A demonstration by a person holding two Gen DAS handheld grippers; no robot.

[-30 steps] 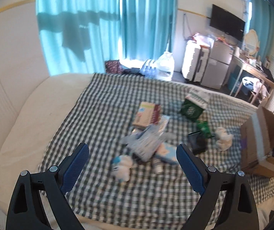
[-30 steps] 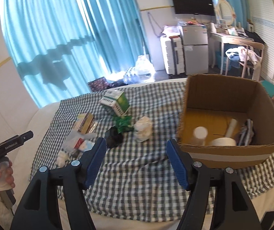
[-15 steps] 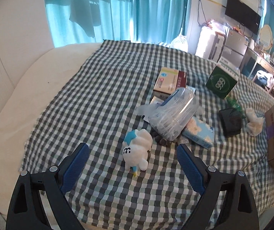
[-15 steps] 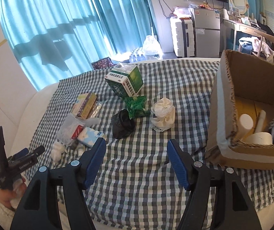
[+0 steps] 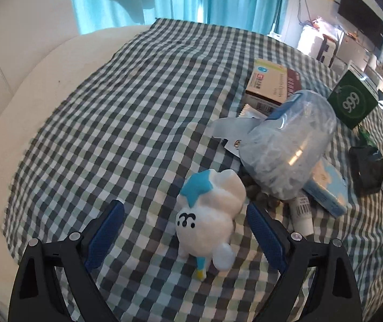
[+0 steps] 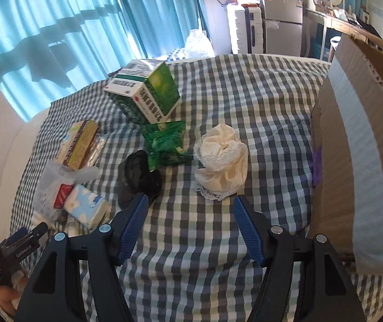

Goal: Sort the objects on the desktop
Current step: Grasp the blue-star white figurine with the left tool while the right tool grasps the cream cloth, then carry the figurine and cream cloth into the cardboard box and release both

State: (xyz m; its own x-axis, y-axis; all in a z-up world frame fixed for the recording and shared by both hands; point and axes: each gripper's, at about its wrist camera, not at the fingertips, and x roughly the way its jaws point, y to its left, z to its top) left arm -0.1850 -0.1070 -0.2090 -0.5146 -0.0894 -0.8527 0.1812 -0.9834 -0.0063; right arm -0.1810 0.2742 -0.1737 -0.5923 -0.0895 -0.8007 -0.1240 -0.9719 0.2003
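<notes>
My left gripper (image 5: 184, 221) is open, its blue pads on either side of a white and blue plush toy (image 5: 208, 213) that lies on the checked cloth (image 5: 127, 102). Neither pad touches it. Behind the toy lie a clear plastic bag of small white items (image 5: 289, 147), a light blue packet (image 5: 327, 187), a small tube (image 5: 302, 216) and flat boxes (image 5: 267, 81). My right gripper (image 6: 190, 218) is open and empty, just short of a cream cloth bundle (image 6: 222, 162). A cardboard box (image 6: 360, 145) stands at the right.
A green and white medicine box (image 6: 144, 92) stands tilted at the back, a green packet (image 6: 166, 143) and a black pouch (image 6: 137, 175) in front of it. The white mattress edge (image 5: 17, 86) borders the cloth on the left. Curtains, fridge and desk stand behind.
Both grippers have moved forward and down. The left one has closed in around the plush toy. The right one has turned left from the cardboard box toward the cream bundle.
</notes>
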